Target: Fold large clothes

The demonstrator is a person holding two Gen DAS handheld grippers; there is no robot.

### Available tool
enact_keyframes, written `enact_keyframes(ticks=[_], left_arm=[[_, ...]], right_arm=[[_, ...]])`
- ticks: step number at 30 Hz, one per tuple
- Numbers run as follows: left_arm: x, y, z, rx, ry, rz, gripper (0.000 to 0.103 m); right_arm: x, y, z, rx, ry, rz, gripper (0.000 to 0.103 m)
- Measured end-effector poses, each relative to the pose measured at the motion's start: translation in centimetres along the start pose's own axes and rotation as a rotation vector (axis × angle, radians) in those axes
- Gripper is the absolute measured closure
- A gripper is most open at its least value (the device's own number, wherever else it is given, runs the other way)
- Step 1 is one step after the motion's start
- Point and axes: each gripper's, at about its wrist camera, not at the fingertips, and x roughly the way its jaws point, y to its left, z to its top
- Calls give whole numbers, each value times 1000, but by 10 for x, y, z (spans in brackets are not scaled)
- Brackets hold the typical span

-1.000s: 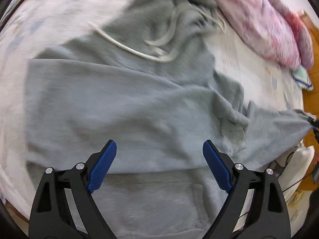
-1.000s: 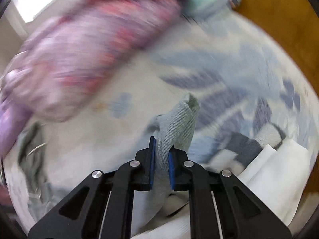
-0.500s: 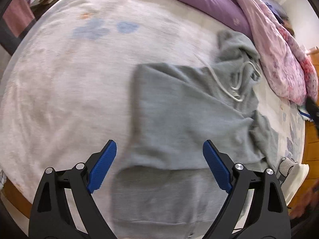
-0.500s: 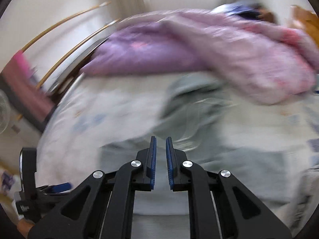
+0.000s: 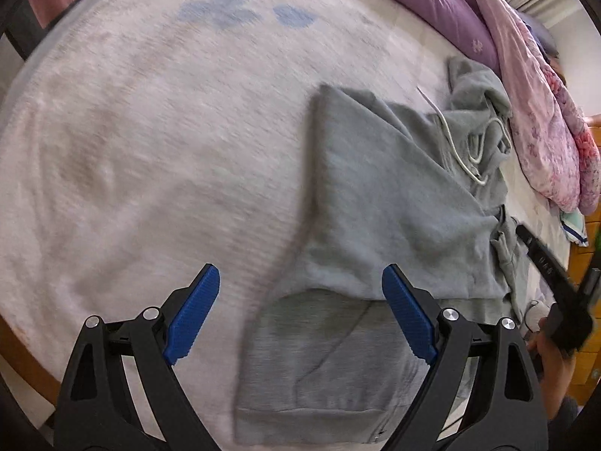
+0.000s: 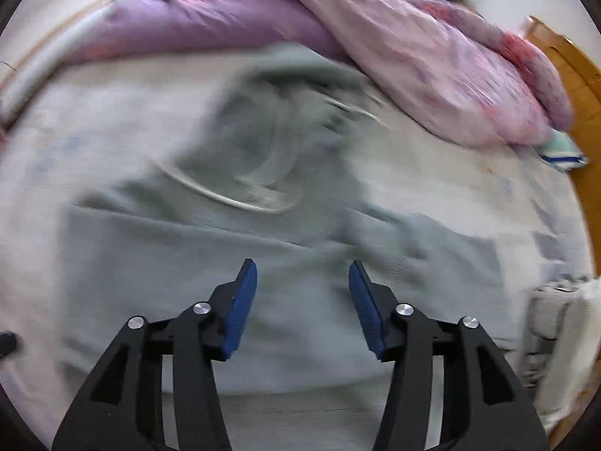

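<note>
The right gripper (image 6: 302, 302), which a second ago pinched a grey sleeve cuff, has just been opening its jaws; nothing sits between them above the one grey hoodie (image 6: 263, 263). The hoodie lies part-folded on the bed (image 5: 150, 131), below the purple quilt (image 5: 432, 7). The left gripper (image 5: 300, 315) hangs wide, empty.

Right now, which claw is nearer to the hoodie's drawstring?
Right. The right claw hovers over the hoodie, below the drawstring; the left claw sits at the hem.
</note>
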Motion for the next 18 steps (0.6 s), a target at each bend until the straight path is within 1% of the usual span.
enact_keyframes(ticks=[1,2,3,4,5,6,7,8,9,10,11,12,13,15,17,18], left_arm=[[6,-6,0,1,8,-3,14],[13,-12,0,3,19,-6,14],[21,-18,0,10,29,-11,14],[28,-24,0,20,35,-6,14],[36,-30,0,36,39,5,14],[45,-37,1,61,49,26,14],[57,-41,2,80,63,54,14],[68,-44,3,88,82,66,14],[78,-45,5,90,101,73,14],[90,-45,5,90,127,93,14],[103,-44,5,87,161,115,14],[111,-43,6,91,174,124,14],[113,-44,6,99,165,126,14],[115,-47,5,119,162,142,14],[115,-47,4,119,157,136,14],[113,-47,4,115,156,127,14]], right_arm=[[11,-15,-5,12,31,13,54],[27,-29,-6,22,74,61,54],[36,-36,-6,20,88,67,54],[45,-41,-7,8,93,53,54],[51,-41,-8,2,101,63,54],[63,-46,-9,8,124,72,54],[67,-47,-10,10,135,60,54],[74,-50,-11,13,144,62,57],[81,-55,-13,28,149,75,68],[86,-60,-13,49,153,70,76],[87,-66,-13,66,155,76,88],[88,-73,-12,91,149,97,96],[86,-78,-12,129,140,131,96],[72,-87,-10,171,116,153,96],[47,-82,0,185,67,190,96],[29,-73,6,183,45,214,96]])
